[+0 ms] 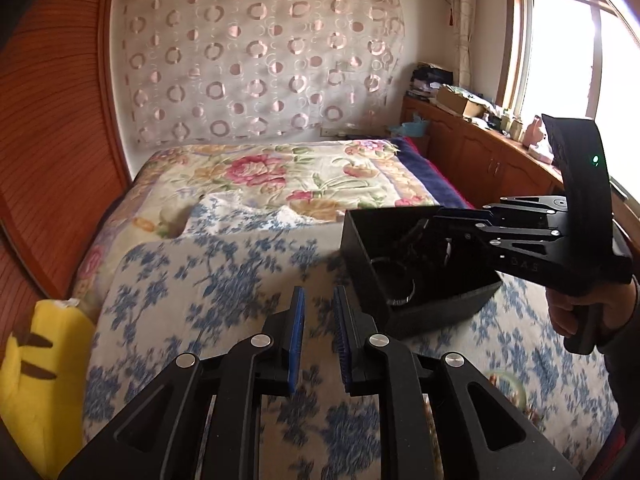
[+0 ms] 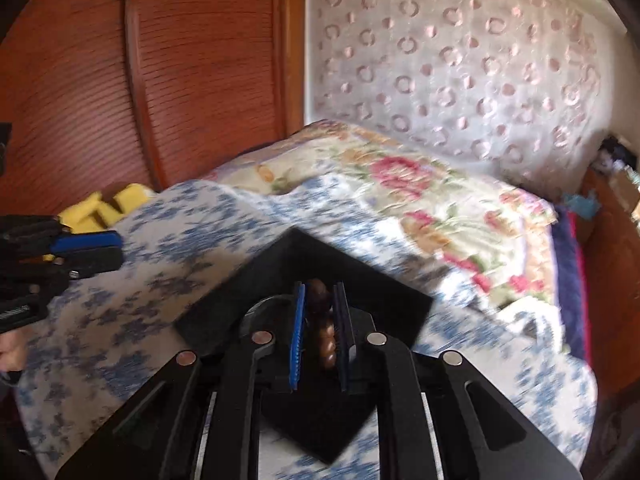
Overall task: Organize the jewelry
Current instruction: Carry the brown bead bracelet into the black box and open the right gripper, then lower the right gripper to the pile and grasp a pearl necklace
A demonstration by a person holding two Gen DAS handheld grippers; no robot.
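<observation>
The right gripper [image 2: 320, 332] is clamping a brown beaded bracelet [image 2: 322, 328] over the open black jewelry box [image 1: 400, 280] on the bedspread [image 1: 224, 280], and should be lowering well inside before releasing, while the left gripper [image 1: 319, 340] is hanging part-open, holding nothing.

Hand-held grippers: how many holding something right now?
1. The right hand-held gripper is shut on a brown bead bracelet over the black box. The left hand-held gripper holds nothing, jaws slightly apart above the blue-floral bedspread.
</observation>
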